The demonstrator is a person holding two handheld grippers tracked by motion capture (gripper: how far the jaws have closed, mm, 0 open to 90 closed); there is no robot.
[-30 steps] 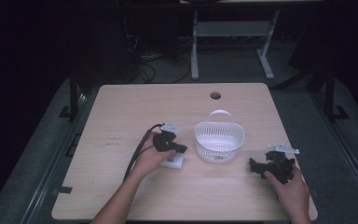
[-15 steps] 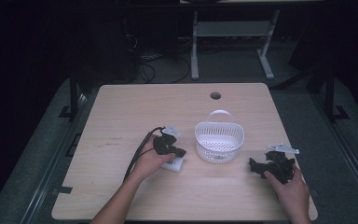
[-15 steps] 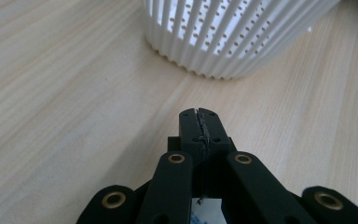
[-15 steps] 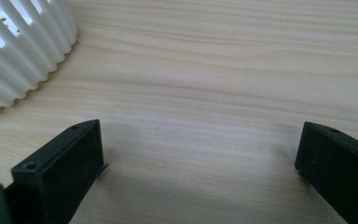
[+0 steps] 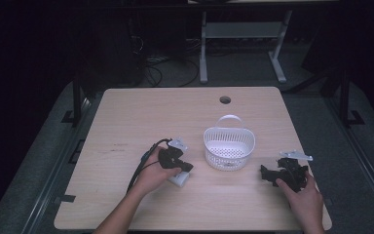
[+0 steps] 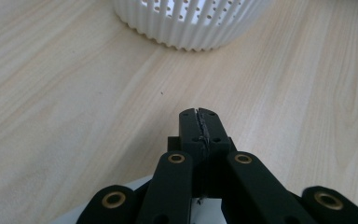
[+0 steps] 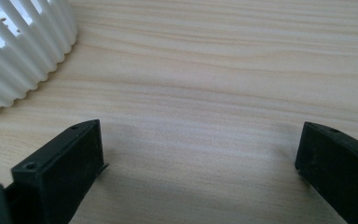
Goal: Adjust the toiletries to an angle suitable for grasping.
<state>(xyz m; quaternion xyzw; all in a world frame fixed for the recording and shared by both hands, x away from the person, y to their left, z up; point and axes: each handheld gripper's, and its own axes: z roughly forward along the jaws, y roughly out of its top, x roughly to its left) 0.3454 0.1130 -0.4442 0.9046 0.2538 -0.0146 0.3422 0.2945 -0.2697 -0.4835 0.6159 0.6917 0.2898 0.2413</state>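
My left gripper (image 5: pixel 187 166) rests left of centre on the table, jaws pressed together with nothing between their tips (image 6: pixel 200 116). A small white block (image 5: pixel 180 178) lies right under it, and its pale edge (image 6: pixel 72 215) peeks out below the jaws. A white slotted basket (image 5: pixel 229 148) with a handle stands at mid-table, a short way ahead of the left jaws (image 6: pixel 191 23). My right gripper (image 5: pixel 269 173) lies at the near right, pointing toward the basket. It is open wide over bare wood (image 7: pixel 200 154), with the basket wall (image 7: pixel 18 56) at its far left.
The wooden table (image 5: pixel 141 117) has a round cable hole (image 5: pixel 225 100) near its far edge. A black cable (image 5: pixel 143 163) trails from the left gripper toward the person. Dark floor and a white desk frame (image 5: pixel 243 34) lie beyond the table.
The left gripper and the white block under it have shifted slightly toward the near edge. The right gripper has stayed in place.
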